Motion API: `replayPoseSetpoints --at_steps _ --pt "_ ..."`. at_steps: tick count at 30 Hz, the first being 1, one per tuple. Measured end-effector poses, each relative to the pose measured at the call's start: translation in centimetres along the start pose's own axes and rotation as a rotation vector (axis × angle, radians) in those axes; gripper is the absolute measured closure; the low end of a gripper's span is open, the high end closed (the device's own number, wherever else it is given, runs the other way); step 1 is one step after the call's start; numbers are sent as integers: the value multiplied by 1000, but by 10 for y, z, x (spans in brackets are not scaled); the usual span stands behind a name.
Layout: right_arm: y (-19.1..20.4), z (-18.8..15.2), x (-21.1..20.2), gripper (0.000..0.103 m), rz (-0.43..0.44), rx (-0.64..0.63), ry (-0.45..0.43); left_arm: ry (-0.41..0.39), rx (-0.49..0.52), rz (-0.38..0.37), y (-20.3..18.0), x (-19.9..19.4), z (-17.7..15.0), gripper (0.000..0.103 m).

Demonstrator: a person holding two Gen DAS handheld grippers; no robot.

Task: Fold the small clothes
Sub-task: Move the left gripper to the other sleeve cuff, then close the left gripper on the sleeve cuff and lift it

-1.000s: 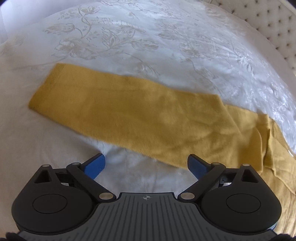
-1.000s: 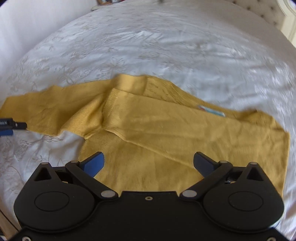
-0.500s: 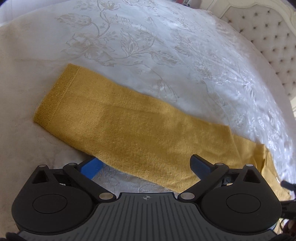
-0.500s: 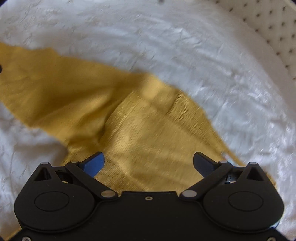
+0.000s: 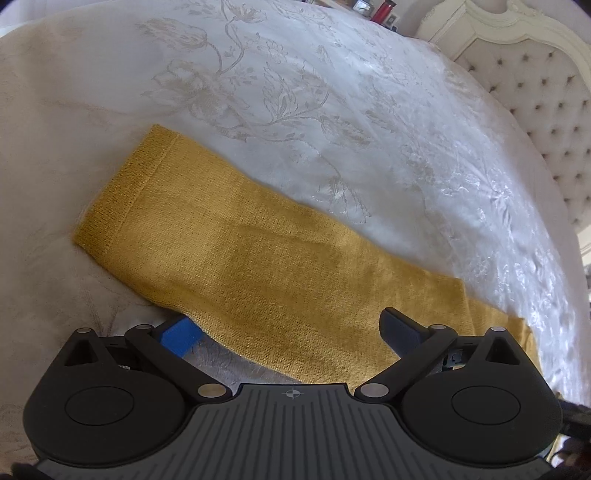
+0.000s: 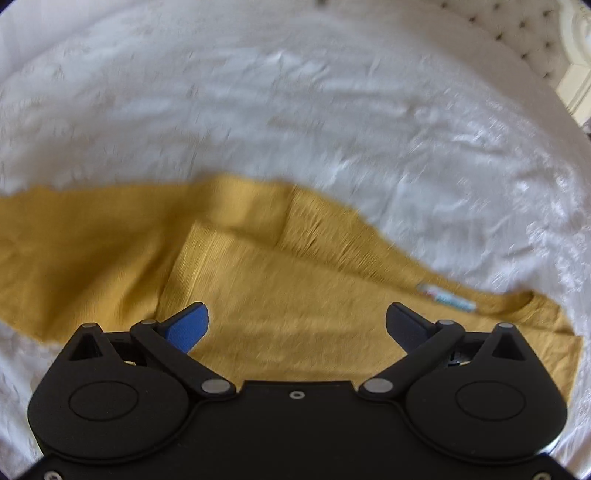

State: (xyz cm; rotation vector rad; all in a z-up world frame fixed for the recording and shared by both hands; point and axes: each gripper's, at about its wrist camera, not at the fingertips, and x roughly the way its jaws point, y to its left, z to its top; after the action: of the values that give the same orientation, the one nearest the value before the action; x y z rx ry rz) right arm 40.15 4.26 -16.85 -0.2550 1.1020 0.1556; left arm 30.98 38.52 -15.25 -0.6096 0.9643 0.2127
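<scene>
Mustard-yellow knitted sweater (image 6: 295, 280) lies flat on the bed, spread over the white floral-embroidered bedspread (image 5: 332, 103). In the left wrist view its long sleeve (image 5: 236, 254) runs out diagonally, the ribbed cuff (image 5: 125, 195) at the far left end and the sleeve widening toward the body at lower right. In the right wrist view, blurred by motion, the sweater's body fills the lower middle, with a fold line running up from lower left and a small white and blue neck label (image 6: 448, 297) showing at the collar on the right.

The left gripper (image 5: 288, 328) sits low over the sleeve with its jaws spread wide, holding nothing. Its blue-padded finger (image 5: 177, 334) is at the near edge of the sleeve, tip tucked against or just under the knit edge, I cannot tell which, while the dark finger (image 5: 400, 328) is above the fabric on the other side.

The right gripper (image 6: 297, 325) is likewise wide apart and empty, both fingers over the sweater's body, blue pad (image 6: 190, 328) on the left.

Outward now: the bedspread is satiny, lightly wrinkled, with a leaf and flower pattern, brightly lit on the right. Beyond it stands a cream button-tufted headboard (image 5: 535, 92) with a carved frame. At the top edge of the left view, small items sit on a far surface, among them a red cylindrical container (image 5: 384, 9).
</scene>
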Motion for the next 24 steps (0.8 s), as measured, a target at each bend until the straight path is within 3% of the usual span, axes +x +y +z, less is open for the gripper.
replayPoseSetpoints --at_steps 4,13,15,16,17,20,24 --pt "17 -14 -1 1 79 -48 24 -14 -31 3 1 2 0 0" --pt "15 -40 -49 1 142 26 -29 -139 -261 -78 22 0 -4 3" --pt "9 -47 -56 1 142 44 -32 -169 -287 -82 27 -3 -3 31" --pt "8 -52 -61 1 140 52 -34 -171 -301 -64 29 -4 -2 75" --pt "5 -57 -65 1 138 61 -36 -155 -324 -45 33 -3 -1 101" --pt "-3 -70 -76 1 131 91 -43 -172 -391 -56 42 -8 0 100" --pt "-19 -89 -89 1 129 161 -54 -252 -251 -40 14 -33 11 100"
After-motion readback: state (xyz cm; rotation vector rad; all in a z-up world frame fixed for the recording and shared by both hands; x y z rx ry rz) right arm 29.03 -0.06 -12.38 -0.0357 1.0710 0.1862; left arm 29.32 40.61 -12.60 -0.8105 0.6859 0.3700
